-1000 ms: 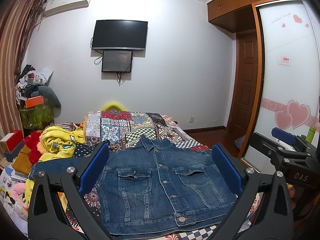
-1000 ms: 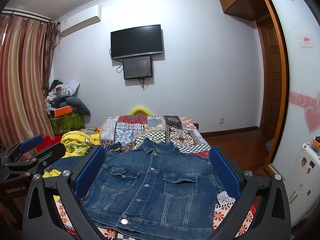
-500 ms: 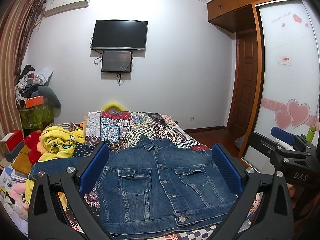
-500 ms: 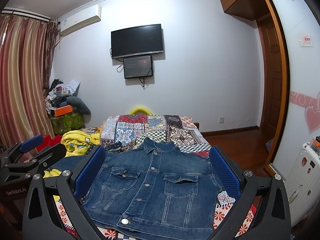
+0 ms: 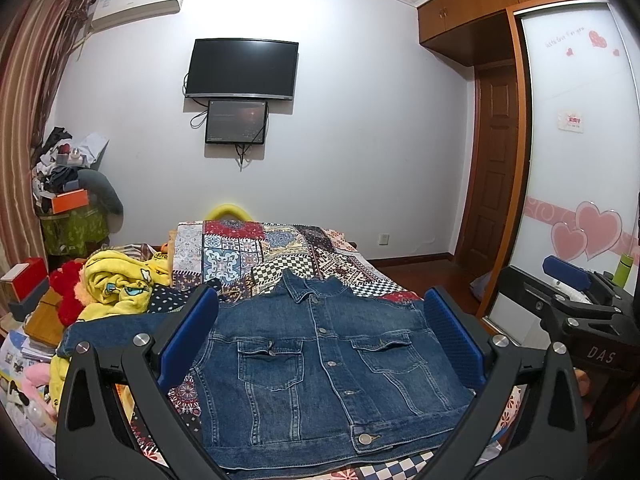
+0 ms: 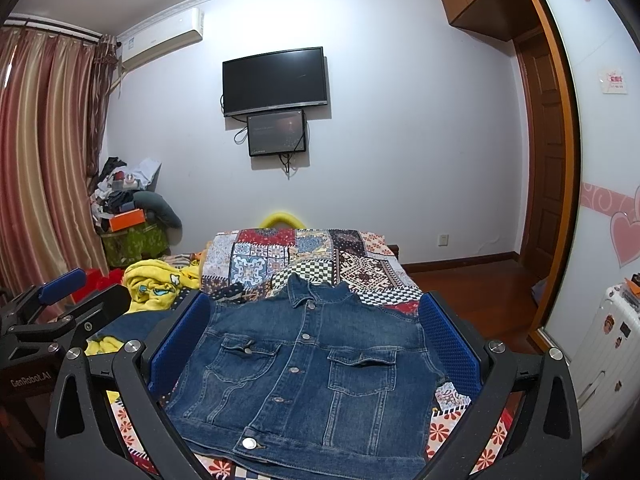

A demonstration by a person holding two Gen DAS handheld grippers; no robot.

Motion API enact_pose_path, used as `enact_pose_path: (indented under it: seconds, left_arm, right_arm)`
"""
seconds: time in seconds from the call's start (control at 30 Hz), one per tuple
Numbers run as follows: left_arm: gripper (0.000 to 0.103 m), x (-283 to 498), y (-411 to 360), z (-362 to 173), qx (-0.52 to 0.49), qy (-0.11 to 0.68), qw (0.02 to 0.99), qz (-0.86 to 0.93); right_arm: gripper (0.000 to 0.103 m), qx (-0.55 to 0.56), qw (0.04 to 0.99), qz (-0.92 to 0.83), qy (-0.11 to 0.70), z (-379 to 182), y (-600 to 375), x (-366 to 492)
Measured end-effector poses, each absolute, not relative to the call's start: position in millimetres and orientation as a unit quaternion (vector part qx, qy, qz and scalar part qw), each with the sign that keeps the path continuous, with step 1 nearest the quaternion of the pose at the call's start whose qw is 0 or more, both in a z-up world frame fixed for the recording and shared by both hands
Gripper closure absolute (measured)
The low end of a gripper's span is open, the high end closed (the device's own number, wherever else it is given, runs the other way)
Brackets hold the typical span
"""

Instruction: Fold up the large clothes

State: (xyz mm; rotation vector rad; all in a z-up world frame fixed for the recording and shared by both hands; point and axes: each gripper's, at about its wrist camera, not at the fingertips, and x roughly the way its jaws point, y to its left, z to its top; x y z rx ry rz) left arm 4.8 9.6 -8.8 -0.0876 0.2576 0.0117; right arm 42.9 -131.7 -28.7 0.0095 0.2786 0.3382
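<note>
A blue denim jacket (image 5: 320, 364) lies flat, front up and buttoned, on the patchwork bedspread (image 5: 256, 248). One sleeve stretches out to the left (image 5: 116, 330); the right sleeve looks folded under. My left gripper (image 5: 320, 336) is open and empty, held above the jacket's near part. My right gripper (image 6: 316, 340) is open and empty, above the same jacket (image 6: 312, 364). Each gripper shows at the edge of the other's view: the right gripper (image 5: 576, 300) and the left gripper (image 6: 52, 308).
A yellow blanket (image 5: 120, 284) and red plush (image 5: 70, 292) lie heaped on the bed's left side. Boxes and clutter stand by the curtain (image 5: 64, 208). A wardrobe with a sliding door (image 5: 580, 184) and wooden floor (image 6: 480, 292) are on the right. A white suitcase (image 6: 612, 344) stands at the far right.
</note>
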Motion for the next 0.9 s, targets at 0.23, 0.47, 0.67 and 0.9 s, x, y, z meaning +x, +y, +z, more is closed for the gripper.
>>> enact_pose_path:
  seconds: [0.23, 0.47, 0.67, 0.9]
  left_arm:
    - [0.0, 7.9, 12.2, -10.0, -0.048, 0.131, 0.99, 0.008]
    - [0.0, 21.3, 27.1, -17.7, -0.068, 0.141, 0.988, 0.01]
    - [0.0, 42.8, 51.5, -30.6, -0.085, 0.154, 0.984, 0.032]
    - [0.0, 78.8, 114.1, -66.5, -0.129, 0.199, 0.966, 0.101]
  right_arm:
    - [0.0, 0.001, 0.975, 0.167, 0.145, -29.6, -129.9, 46.0]
    - [0.0, -0.007, 0.973, 0.162, 0.162, -34.6, -123.3, 58.7]
    - [0.0, -0.019, 0.969, 0.162, 0.188, -44.3, -110.8, 81.7]
    - [0.0, -0.014, 0.956, 0.174, 0.237, -66.4, -95.0, 124.0]
